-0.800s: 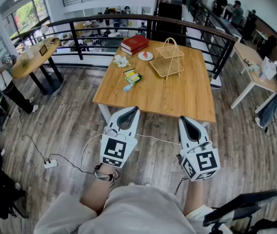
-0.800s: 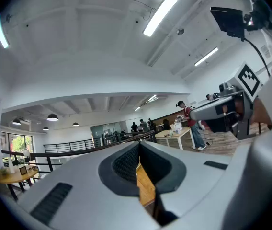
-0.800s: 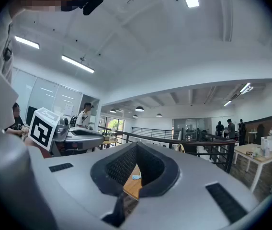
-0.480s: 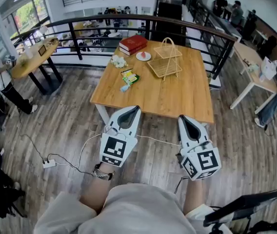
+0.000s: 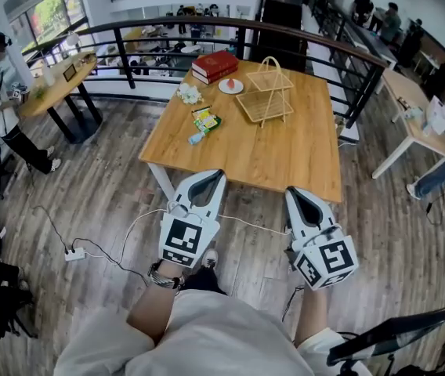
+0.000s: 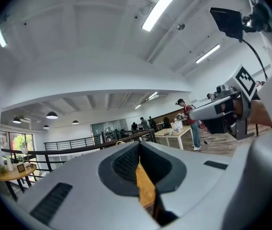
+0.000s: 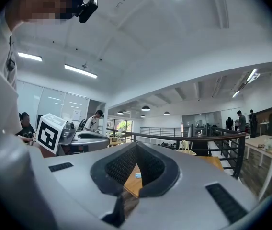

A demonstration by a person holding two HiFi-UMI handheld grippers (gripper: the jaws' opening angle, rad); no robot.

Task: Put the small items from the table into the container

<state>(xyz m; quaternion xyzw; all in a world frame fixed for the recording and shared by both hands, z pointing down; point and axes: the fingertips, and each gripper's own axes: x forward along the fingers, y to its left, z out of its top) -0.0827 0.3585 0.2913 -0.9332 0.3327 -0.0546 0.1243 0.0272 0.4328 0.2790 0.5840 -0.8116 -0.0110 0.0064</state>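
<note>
Left gripper (image 5: 213,177): I hold it level, jaws together, nothing between them, just short of the near edge of the wooden table (image 5: 269,159). Right gripper (image 5: 293,193): likewise closed and empty. Wire basket (image 5: 268,92): upright on the table's far half. Small items, all left of the basket: green-yellow packet (image 5: 206,120), little blue piece (image 5: 196,139) just beside it, white crumpled thing (image 5: 188,93) further back. Red books (image 5: 215,66): far edge.

The counter (image 5: 262,155) is smooth, pale wood (faintly glossy); the basket (image 5: 268,92) is thin cream wire; the floor (image 5: 89,202) is matt grey planks; the railing (image 5: 316,39) dark metal.
</note>
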